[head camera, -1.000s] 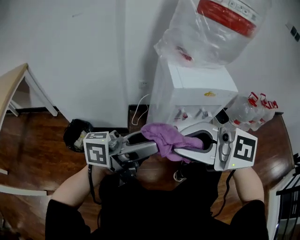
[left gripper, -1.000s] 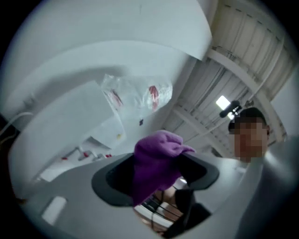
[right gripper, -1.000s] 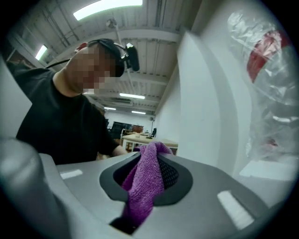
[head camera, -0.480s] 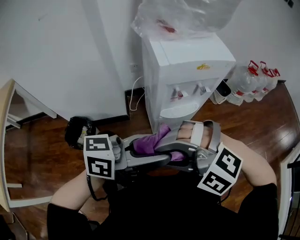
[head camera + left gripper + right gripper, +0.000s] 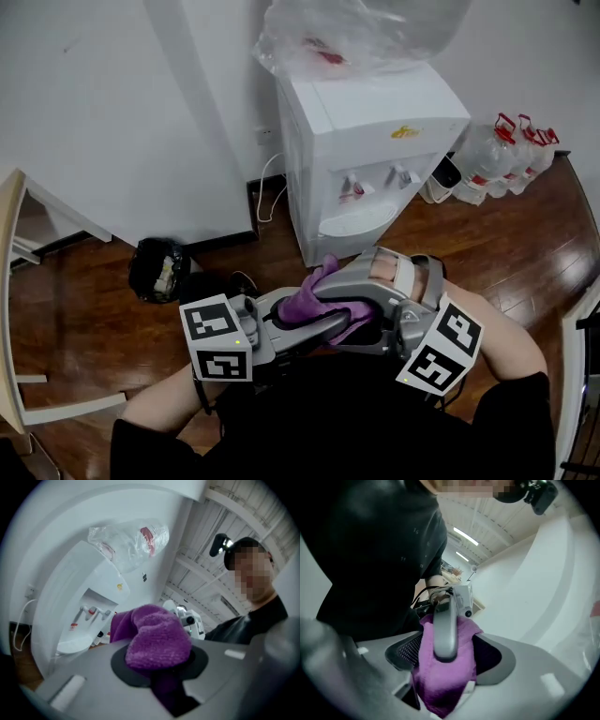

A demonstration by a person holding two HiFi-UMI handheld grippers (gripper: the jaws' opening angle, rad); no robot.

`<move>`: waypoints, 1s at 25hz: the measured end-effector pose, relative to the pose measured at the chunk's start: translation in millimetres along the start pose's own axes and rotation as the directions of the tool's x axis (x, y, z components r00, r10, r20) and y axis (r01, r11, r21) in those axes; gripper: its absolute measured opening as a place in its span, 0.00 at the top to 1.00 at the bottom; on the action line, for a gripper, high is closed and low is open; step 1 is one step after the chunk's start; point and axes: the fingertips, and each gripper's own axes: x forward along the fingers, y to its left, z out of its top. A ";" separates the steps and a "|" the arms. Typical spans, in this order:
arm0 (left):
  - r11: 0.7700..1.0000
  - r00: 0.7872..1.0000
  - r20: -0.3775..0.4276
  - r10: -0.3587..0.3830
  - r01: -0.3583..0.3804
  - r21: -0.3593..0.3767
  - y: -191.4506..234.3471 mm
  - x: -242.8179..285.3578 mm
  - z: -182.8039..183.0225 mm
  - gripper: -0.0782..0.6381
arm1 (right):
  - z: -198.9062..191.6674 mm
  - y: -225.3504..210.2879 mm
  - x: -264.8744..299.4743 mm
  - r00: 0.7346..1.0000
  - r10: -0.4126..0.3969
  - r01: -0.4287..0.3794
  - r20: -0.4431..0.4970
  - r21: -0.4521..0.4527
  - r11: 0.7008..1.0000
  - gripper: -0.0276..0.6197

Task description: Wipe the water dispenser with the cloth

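As left gripper [image 5: 159, 665] closes, cloth [image 5: 157, 637] seemingly pinched

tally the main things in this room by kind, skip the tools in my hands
water dispenser: 1
water jug on top of it, wrapped in plastic: 1
purple cloth: 1
bottles with red caps on the floor: 3 showing
black bin: 1
table: 1
total: 8

cloth [image 5: 312, 302]: purple | water dispenser [image 5: 375, 150]: white | marker cube [image 5: 220, 339]: black-and-white squares | floor [image 5: 511, 248]: dark reddish-brown wood grain | bin [image 5: 157, 269]: black | bottle caps [image 5: 511, 128]: red
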 end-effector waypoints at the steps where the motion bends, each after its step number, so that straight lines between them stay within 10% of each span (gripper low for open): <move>1: 1.000 1.000 0.003 0.016 -0.016 0.019 6.2 -2.9 2.4 0.75 | -2.0 1.6 5.1 1.000 -0.003 0.003 -0.021 -0.021 1.000 0.44; 4: 0.983 0.996 0.052 0.076 -0.084 0.165 16.4 -18.1 28.3 0.76 | 6.9 -12.8 2.5 0.996 -0.086 0.086 0.007 -0.010 0.996 0.40; 6: 0.911 0.985 0.115 0.129 -0.164 0.379 18.5 -28.7 61.7 0.76 | 16.3 -35.1 -14.7 0.979 -0.185 0.175 0.089 0.105 0.979 0.40; 7: 0.826 0.975 0.146 0.167 -0.220 0.519 20.9 -32.3 79.2 0.76 | 17.3 -47.0 -26.4 0.962 -0.241 0.216 0.126 0.187 0.958 0.41; 10: 0.437 0.940 0.220 0.262 -0.319 0.841 36.0 -19.2 121.7 0.76 | 7.2 -83.1 -63.4 0.888 -0.424 0.325 0.178 0.409 0.853 0.53; 11: 0.351 0.941 0.211 0.265 -0.298 0.888 42.5 -6.2 130.1 0.76 | 3.4 -92.5 -72.8 0.861 -0.475 0.351 0.184 0.461 0.815 0.56; 12: 0.310 0.948 0.179 0.262 -0.258 0.915 49.2 8.3 136.0 0.76 | 0.7 -98.7 -79.7 0.837 -0.515 0.369 0.187 0.502 0.782 0.59; 15: 0.287 0.953 0.076 0.294 -0.164 0.944 75.6 43.5 155.3 0.76 | -3.1 -97.8 -88.4 0.806 -0.564 0.386 0.179 0.564 0.730 0.59; 18: 0.237 0.912 0.062 0.406 -0.170 0.956 120.9 51.1 192.1 0.75 | -10.4 -88.0 -93.5 0.804 -0.576 0.402 0.146 0.580 0.708 0.59; 22: 0.338 0.850 0.090 0.518 -0.301 0.892 195.4 21.8 255.2 0.75 | -31.8 -81.8 -100.8 0.783 -0.613 0.423 0.104 0.634 0.648 0.62; 25: 0.324 0.757 0.165 0.632 -0.451 0.832 265.5 -5.3 303.4 0.75 | -52.1 -77.1 -101.7 0.775 -0.628 0.433 0.069 0.665 0.608 0.62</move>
